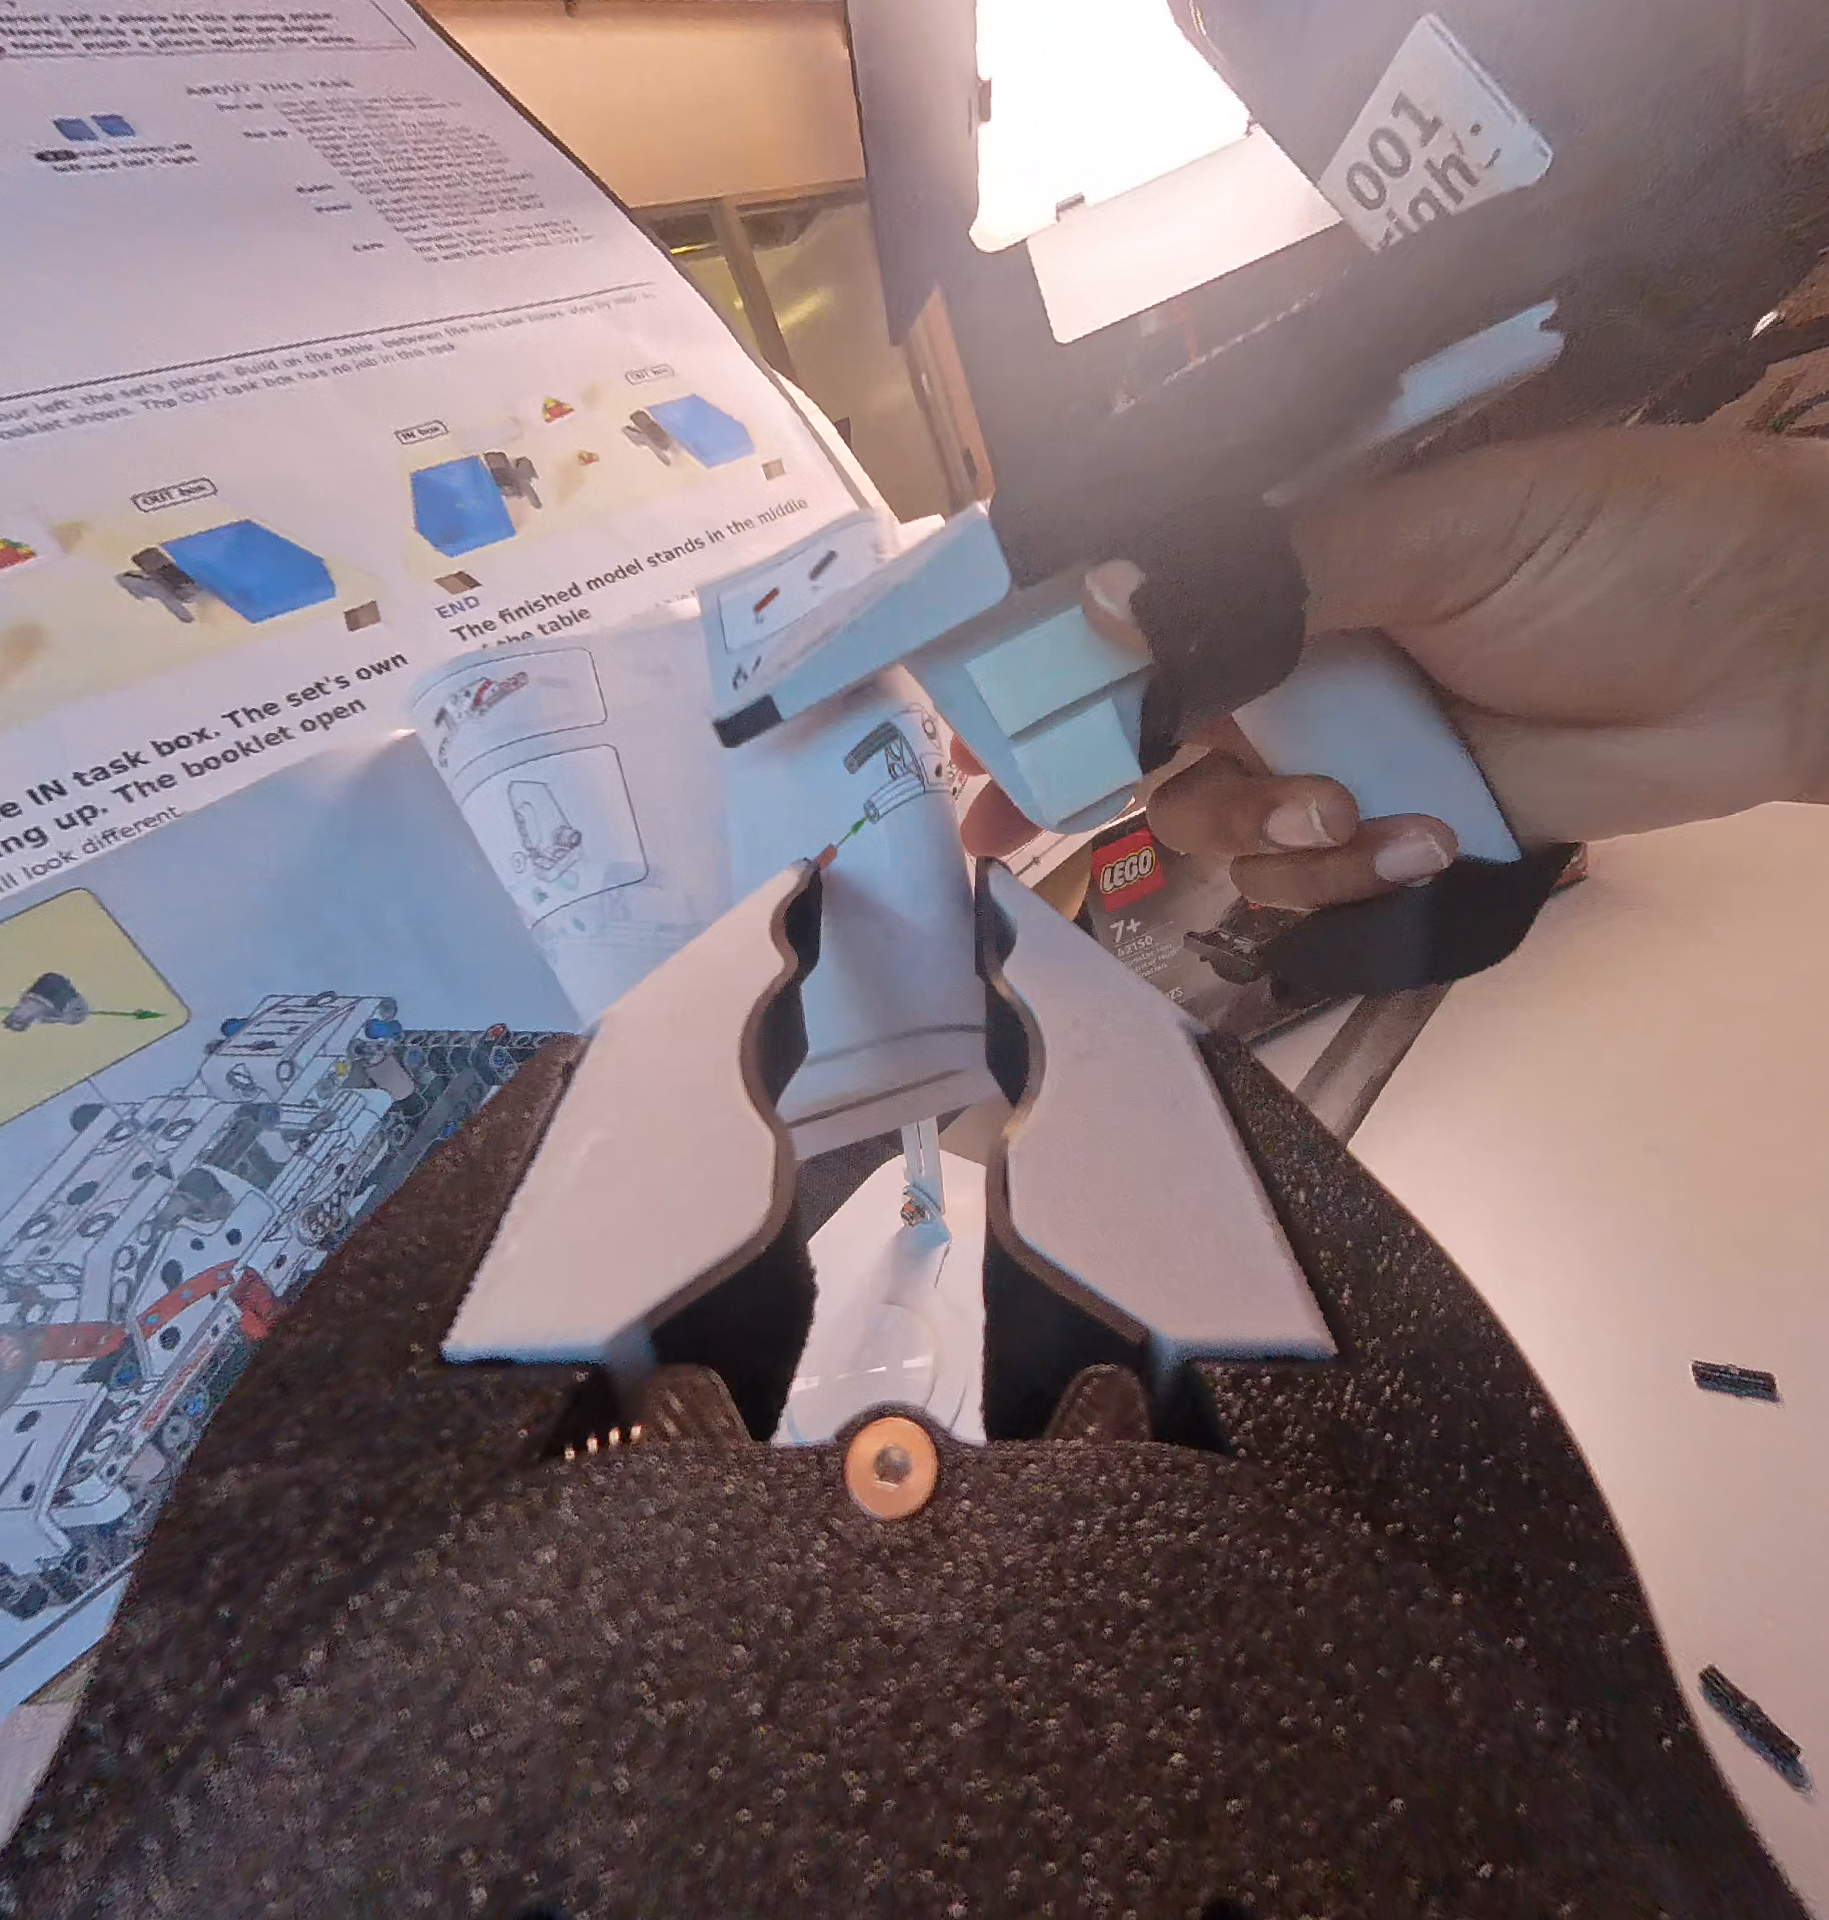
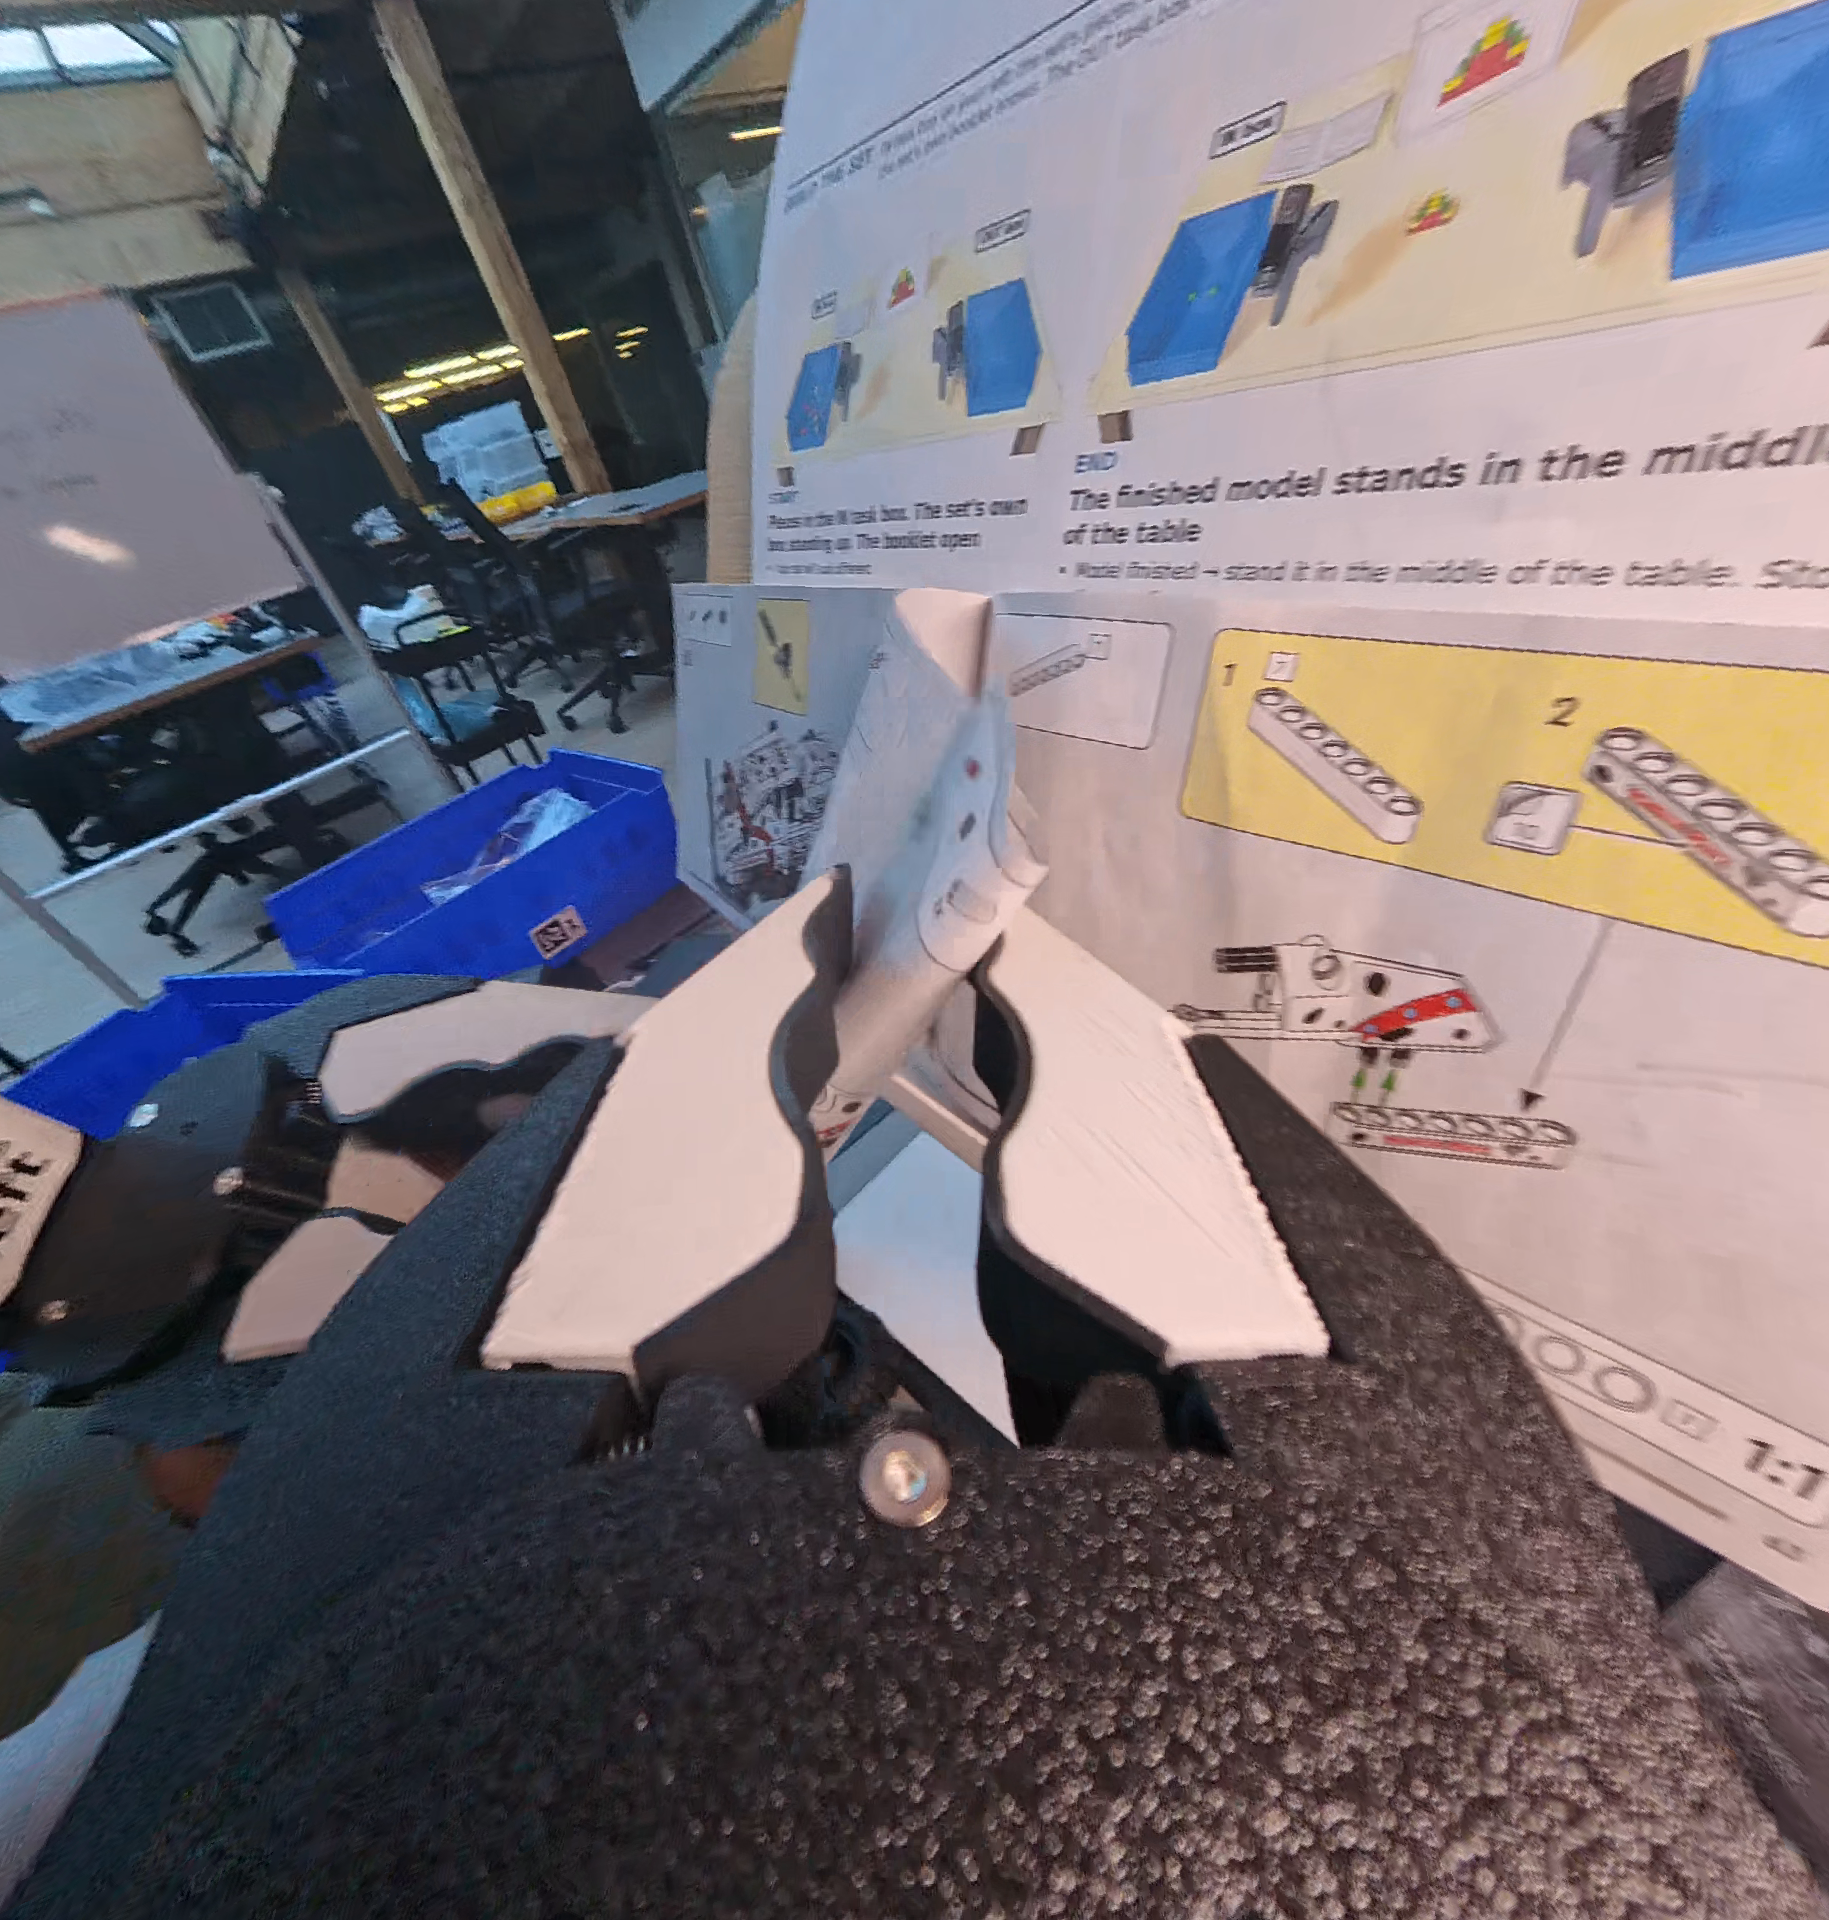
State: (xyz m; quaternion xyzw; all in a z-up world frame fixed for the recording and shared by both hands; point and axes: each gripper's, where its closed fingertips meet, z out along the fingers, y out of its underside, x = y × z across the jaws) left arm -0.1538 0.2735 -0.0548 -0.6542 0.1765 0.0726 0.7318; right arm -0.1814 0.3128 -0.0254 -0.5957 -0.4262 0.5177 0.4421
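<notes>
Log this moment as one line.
left gripper: open around booklet page | right gripper: open, same curled page between fingers | behind: instruction sheet | blue bins left

A smooth white tabletop point(image 1: 1575, 1195), pale and glossy, with two small dark oblong bits point(image 1: 1733, 1380) lying apart near its right edge. At the far side, a dark printed cardboard toy-set box point(image 1: 1170, 925) resting on it. Leftward, two bright blue plastic bins point(image 2: 494, 883) side by side, clear bags inside the farther one.
</notes>
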